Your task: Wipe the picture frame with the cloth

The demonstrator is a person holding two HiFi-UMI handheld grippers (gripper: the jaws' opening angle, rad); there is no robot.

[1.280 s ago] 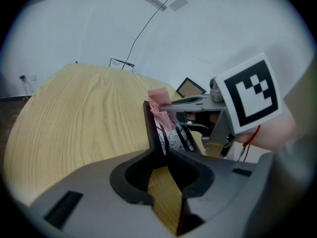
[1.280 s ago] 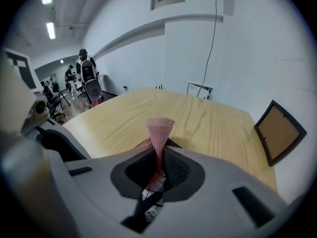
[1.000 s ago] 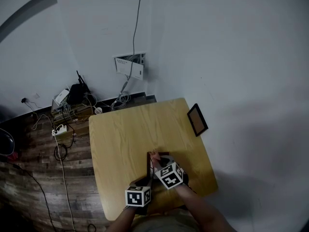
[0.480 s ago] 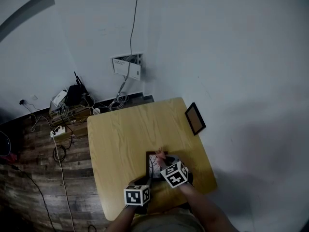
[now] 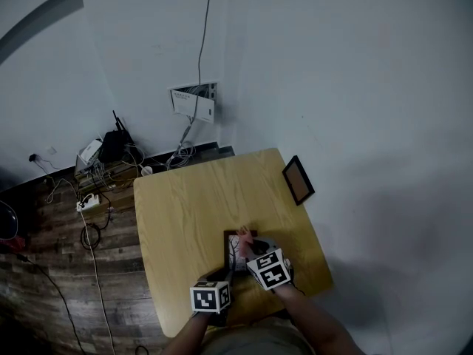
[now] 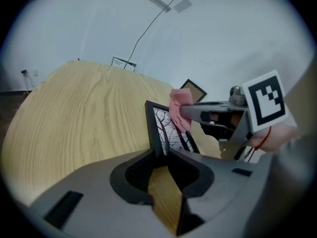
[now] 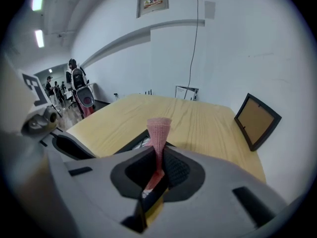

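Observation:
A dark picture frame (image 5: 235, 248) with a black-and-white tree print lies near the front edge of the wooden table (image 5: 192, 205). My left gripper (image 6: 161, 155) is shut on the frame's (image 6: 159, 128) near corner. A pink cloth (image 7: 158, 129) stands up between the jaws of my right gripper (image 7: 158, 155), which is shut on it. That gripper (image 6: 213, 114) hovers over the frame's right part with the cloth (image 6: 179, 107) touching the glass. In the head view both marker cubes sit close together, and the cloth (image 5: 244, 235) peeks out above the right one.
A second frame (image 5: 298, 181) leans against the wall at the table's right edge, back side out (image 7: 256, 119). A router and tangled cables (image 5: 111, 150) lie on the floor left of the table. People stand far down a corridor (image 7: 77, 83).
My right gripper has slid the cloth to the right across the frame, uncovering the print's left part. The left gripper has kept its hold in place.

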